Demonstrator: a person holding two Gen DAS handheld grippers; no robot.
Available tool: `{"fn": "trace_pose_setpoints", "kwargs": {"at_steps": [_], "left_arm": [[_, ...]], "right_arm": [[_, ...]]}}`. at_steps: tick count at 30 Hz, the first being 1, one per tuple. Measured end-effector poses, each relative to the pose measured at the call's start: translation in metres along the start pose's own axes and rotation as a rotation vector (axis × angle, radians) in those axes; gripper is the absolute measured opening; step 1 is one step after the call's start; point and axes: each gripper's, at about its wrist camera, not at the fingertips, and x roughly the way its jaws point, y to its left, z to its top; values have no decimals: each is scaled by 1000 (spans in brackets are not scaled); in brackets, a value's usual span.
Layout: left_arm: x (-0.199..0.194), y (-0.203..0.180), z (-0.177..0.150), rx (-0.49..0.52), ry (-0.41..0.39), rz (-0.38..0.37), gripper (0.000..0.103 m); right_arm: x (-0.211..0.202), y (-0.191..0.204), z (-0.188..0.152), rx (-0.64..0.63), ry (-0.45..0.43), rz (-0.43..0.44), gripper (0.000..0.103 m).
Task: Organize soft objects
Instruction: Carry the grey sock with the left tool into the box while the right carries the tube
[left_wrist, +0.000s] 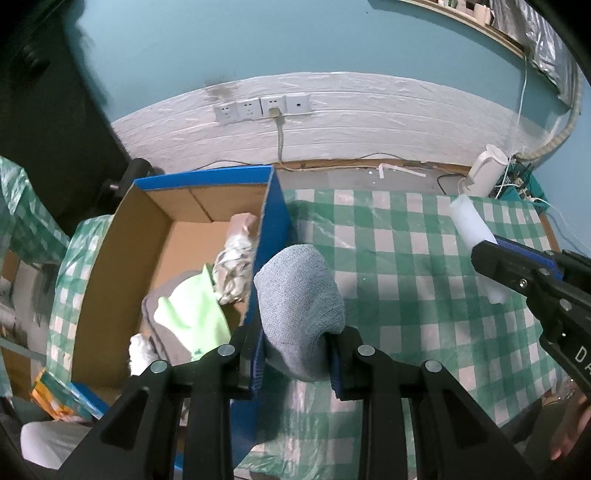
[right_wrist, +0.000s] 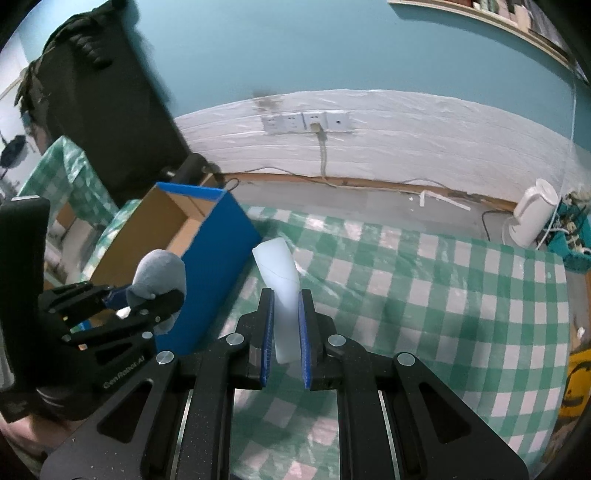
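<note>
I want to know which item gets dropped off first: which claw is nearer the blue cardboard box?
Left. The left claw, shut on the grey cloth, is right at the blue cardboard box's near wall. The right claw, holding the white foam piece, is over the checked tablecloth, apart from it.

Home room: checked tablecloth (right_wrist: 443, 280), wall sockets (left_wrist: 260, 108), kettle (right_wrist: 532, 212).

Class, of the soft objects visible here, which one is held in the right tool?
The white foam piece, pinched upright by the right tool. The grey cloth bundle is in the left tool; the rest lie in the cardboard box.
</note>
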Motion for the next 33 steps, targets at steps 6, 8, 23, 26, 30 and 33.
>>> {"fn": "trace_pose_setpoints", "kwargs": {"at_steps": [6,8,23,26,30,33], "left_arm": [[-10,24,-11,-25,-12,10,28],[-14,34,-14,-38,-19,16,28],[-18,102,-27,-135,-35,54,28],[-13,117,-31,-160,-26,68,28],[-3,132,-35,-189,3,71,28],[5,138,-39,-197,21,77,28]], "right_arm": [[3,30,3,-46,2,19,10],[3,41,5,-61,2,29,10],[24,117,22,-154,24,103,11],[30,130,25,-171,32,117,10],[40,143,25,-183,49,135,10],[47,151,24,-196,62,139,11]]}}
